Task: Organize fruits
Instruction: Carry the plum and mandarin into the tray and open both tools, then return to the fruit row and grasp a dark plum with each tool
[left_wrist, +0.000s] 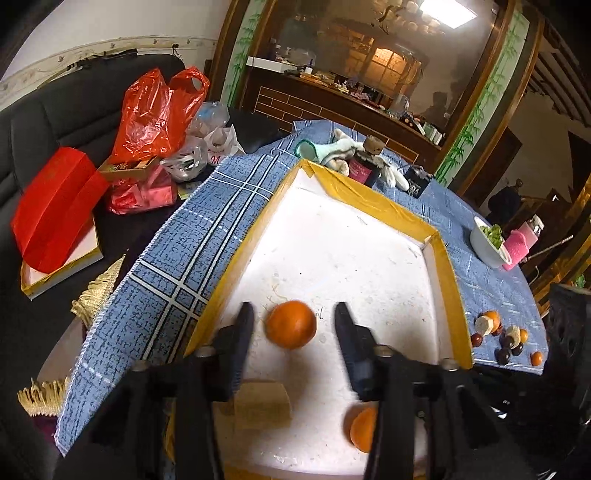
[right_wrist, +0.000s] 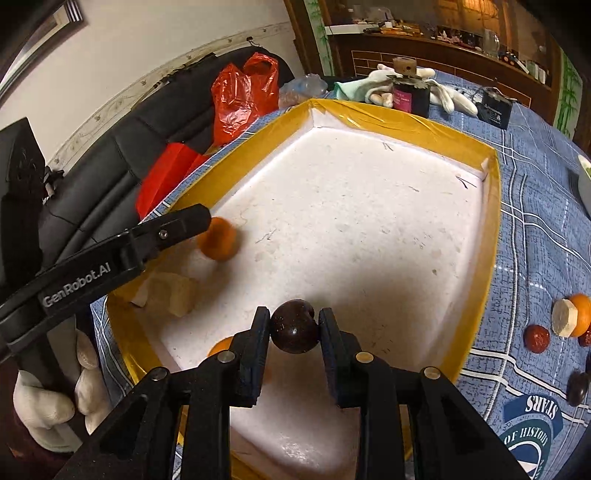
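**Fruits going into the foam tray, one released and one on the way**

Fruits are split between two places: a few already lie in the white foam tray (right_wrist: 369, 221) with its yellow-taped rim, and a small cluster (right_wrist: 565, 321) waits on the blue checked tabletop (right_wrist: 535, 229) just outside the tray's right edge.

The left tongs (left_wrist: 293, 317) stand apart, with an orange (left_wrist: 291, 324) on the tray floor between the fingers and clear of both pads. It looks set down rather than held. A second orange (left_wrist: 364, 428) lies nearer the camera, partly hidden behind the right-hand finger, and a pale wedge-shaped piece (left_wrist: 262, 404) lies beside it.

The right tongs (right_wrist: 294, 328) are clamped on a dark, glossy round fruit (right_wrist: 293, 329), pads pressing on both sides, and hang above the near part of the tray. The grip is across the fruit's widest part, which probably keeps so smooth a ball from slipping out.

Most of the tray floor is bare, so there is plenty of room towards the far corner. The raised rim is the thing to mind: coming in low from the tabletop side could catch it. The left tongs (right_wrist: 177, 229), seen from the right wrist, reach over the tray's left edge, so a drop in the middle or to the right would keep the two well apart.
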